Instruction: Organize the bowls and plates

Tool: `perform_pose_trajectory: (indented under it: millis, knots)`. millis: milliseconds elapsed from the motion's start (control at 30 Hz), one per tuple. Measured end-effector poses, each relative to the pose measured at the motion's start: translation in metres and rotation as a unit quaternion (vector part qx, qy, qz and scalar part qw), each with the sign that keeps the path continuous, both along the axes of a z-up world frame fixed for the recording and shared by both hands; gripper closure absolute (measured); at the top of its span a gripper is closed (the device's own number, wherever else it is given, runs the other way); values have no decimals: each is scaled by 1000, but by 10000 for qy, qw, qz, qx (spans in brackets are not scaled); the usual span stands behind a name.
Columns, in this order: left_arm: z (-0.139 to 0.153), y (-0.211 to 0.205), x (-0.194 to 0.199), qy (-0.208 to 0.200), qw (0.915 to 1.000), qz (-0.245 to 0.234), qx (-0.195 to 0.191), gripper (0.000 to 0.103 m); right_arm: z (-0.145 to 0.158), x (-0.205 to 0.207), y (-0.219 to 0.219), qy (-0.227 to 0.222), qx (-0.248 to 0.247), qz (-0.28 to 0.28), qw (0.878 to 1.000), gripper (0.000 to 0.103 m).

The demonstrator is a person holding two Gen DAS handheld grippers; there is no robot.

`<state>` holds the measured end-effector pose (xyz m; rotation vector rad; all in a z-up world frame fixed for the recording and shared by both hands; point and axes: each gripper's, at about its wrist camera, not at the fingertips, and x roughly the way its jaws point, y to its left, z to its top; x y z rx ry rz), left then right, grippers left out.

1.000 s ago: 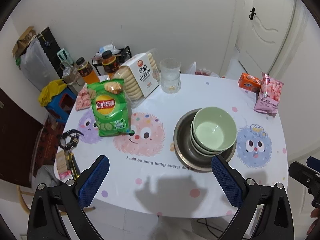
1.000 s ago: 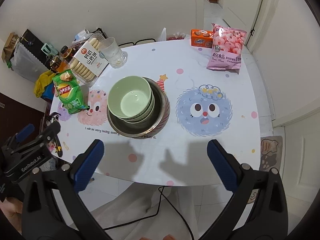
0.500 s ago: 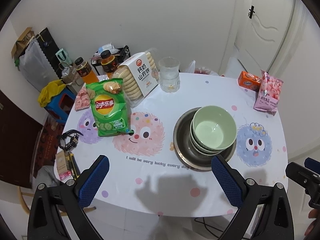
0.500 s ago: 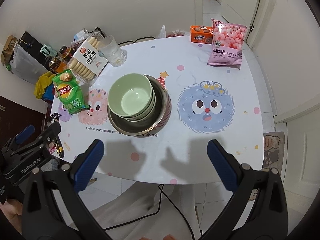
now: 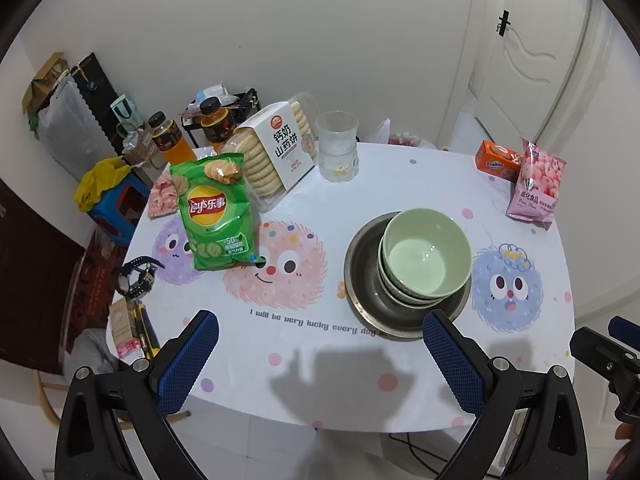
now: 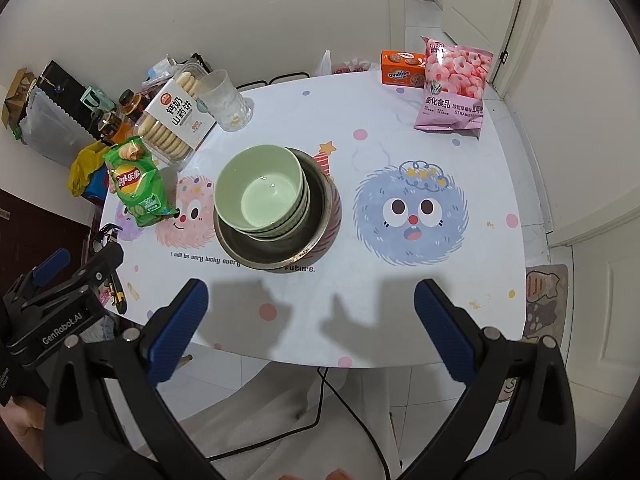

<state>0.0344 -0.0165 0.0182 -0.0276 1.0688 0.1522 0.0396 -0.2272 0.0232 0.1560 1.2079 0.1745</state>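
A stack of pale green bowls (image 5: pixel 426 254) sits inside a wide metal bowl (image 5: pixel 362 280) on the white cartoon tablecloth; the stack also shows in the right wrist view (image 6: pixel 262 190) with the metal bowl (image 6: pixel 280 252) resting on a patterned dish. My left gripper (image 5: pixel 320 354) is open and empty, held above the table's near edge. My right gripper (image 6: pixel 312 320) is open and empty, above the near edge too.
A green chip bag (image 5: pixel 214 210), a biscuit box (image 5: pixel 276 156), a glass cup (image 5: pixel 337 146) and drink bottles (image 5: pixel 170 140) stand at the back left. An orange box (image 5: pixel 498 160) and pink snack bag (image 5: pixel 536 182) lie at the back right. A watch (image 5: pixel 136 276) lies at the left edge.
Both grippers have drifted slightly; the table sits a little differently in each view. Nothing on the table has moved and both grippers stay open.
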Motion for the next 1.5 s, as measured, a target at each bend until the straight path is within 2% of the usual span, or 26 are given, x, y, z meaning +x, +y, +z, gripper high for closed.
perform_pose_trajectory:
  millis: [767, 1500]
  knots:
    - [-3, -3, 0, 43, 10000, -3, -55, 0, -1, 5, -3, 29, -17, 21, 10000, 1]
    - [-3, -4, 15, 92, 9998, -119, -106, 0, -1, 9, -4, 34, -27, 7, 10000, 1]
